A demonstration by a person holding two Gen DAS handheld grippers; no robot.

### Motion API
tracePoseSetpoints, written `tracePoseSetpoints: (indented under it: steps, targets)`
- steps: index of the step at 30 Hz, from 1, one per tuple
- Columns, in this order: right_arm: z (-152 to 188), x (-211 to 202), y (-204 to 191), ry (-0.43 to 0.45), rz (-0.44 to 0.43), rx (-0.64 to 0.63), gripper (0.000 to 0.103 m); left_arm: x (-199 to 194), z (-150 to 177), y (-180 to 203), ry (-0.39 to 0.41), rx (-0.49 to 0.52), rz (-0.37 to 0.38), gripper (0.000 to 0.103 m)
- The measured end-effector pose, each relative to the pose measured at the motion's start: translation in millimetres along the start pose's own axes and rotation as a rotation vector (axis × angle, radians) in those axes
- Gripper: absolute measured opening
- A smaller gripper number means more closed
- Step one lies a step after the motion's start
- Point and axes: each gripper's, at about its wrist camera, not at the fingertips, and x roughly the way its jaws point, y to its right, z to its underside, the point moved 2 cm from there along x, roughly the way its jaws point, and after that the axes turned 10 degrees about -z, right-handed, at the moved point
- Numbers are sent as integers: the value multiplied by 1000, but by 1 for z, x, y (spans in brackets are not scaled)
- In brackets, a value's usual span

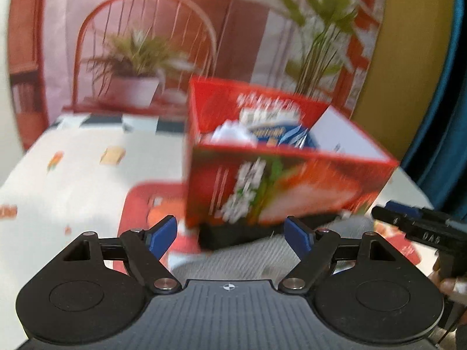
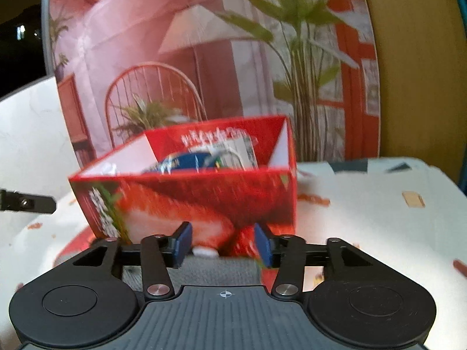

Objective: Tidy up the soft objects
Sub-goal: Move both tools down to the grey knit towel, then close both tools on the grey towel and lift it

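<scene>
A red open-topped cardboard box (image 1: 280, 180) with strawberry print stands on the table, holding a blue packet (image 1: 280, 134) and something white. It also shows in the right wrist view (image 2: 204, 192), with the blue packet (image 2: 186, 160) inside. A grey ribbed soft cloth (image 1: 233, 259) lies in front of the box, seen too in the right wrist view (image 2: 216, 271). My left gripper (image 1: 232, 236) is open above the cloth, near the box. My right gripper (image 2: 223, 245) is open, its pads either side of the cloth's far edge; it appears at the right of the left view (image 1: 420, 227).
The table has a white cloth with small printed patches (image 1: 73, 180). A red flat item (image 1: 151, 201) lies left of the box. A printed backdrop of a chair and plants (image 1: 140, 52) stands behind the table. A yellow wall (image 2: 417, 73) is at the right.
</scene>
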Motion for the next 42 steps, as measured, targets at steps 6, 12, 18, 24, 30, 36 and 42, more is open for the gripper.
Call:
tracePoseSetpoints:
  steps: [6, 12, 18, 24, 30, 36, 42]
  targets:
    - [22, 20, 13, -65, 32, 46, 59, 24, 30, -11, -88, -51, -34, 82]
    - [34, 35, 22, -101, 23, 104, 60, 41, 46, -14, -145, -70, -31, 82]
    - [39, 41, 18, -131, -22, 75, 39, 40, 48, -14, -104, -55, -49, 52]
    - [42, 45, 5, -130, -6, 16, 14, 43, 48, 9, -105, -6, -59, 11]
    - [44, 47, -8, -140, -2, -65, 9, 43, 53, 8, -124, 3, -64, 11]
    - [43, 46, -4, -143, -21, -59, 10, 44, 59, 5, -103, -14, -54, 11]
    - [45, 41, -3, -131, -22, -57, 10, 42, 59, 3, -105, -23, -54, 11]
